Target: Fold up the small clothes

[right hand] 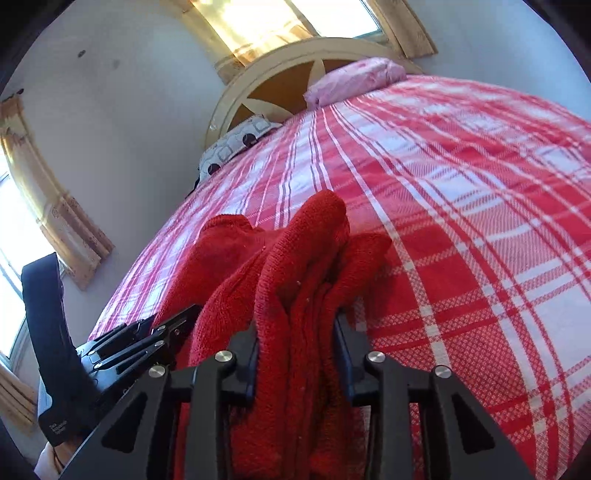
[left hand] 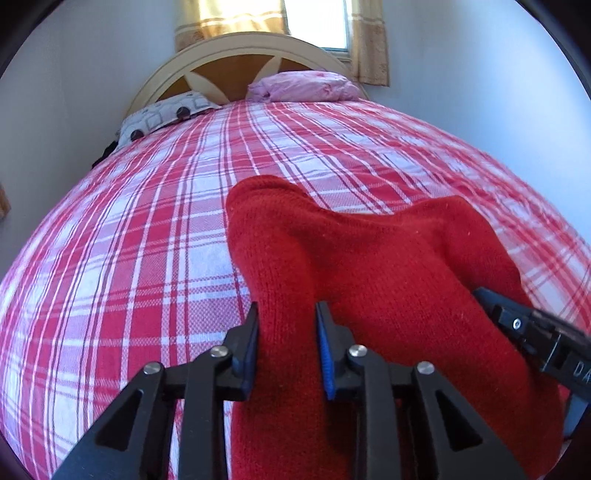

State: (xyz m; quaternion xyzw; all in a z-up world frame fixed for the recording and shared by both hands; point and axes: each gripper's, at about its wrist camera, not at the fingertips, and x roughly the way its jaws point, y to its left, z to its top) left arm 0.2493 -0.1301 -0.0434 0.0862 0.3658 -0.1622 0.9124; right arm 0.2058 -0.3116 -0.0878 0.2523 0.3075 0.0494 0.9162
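A bed (left hand: 155, 229) with a red and white checked cover fills the room, its curved headboard (left hand: 236, 51) at the far end under a curtained window (left hand: 325, 22), with a pink pillow (left hand: 306, 85) and a patterned pillow (left hand: 166, 116) lying against it. On the near part of the bed lies the thing to be folded, a red knitted garment (left hand: 369, 258) (a small jumper or something like it, though the shape is hard to read).

The left claw (left hand: 287, 328) is closed on a flat band of the red knit at its near left side, the cloth passing between the two fingers. The right claw (right hand: 297, 339) grips a thicker, bunched handful of the same garment on its near right side, with several layers gathered between its fingers. In the left view the right claw sits at the far right edge, touching the cloth; in the right view the left claw (right hand: 162, 325) sits low on the left, just beside the cloth.

The risk lies in the uneven holds. The right claw seems to have pinched more than one layer, so a lift or fold from here would likely drag the underside along and leave a lump, not a clean edge. The knit looks soft and stretchy, so pulling the two claws apart could distort it or let the thinner left hold slip out. The bed cover is loose too, and a low claw might snag it and pull it up with the garment.
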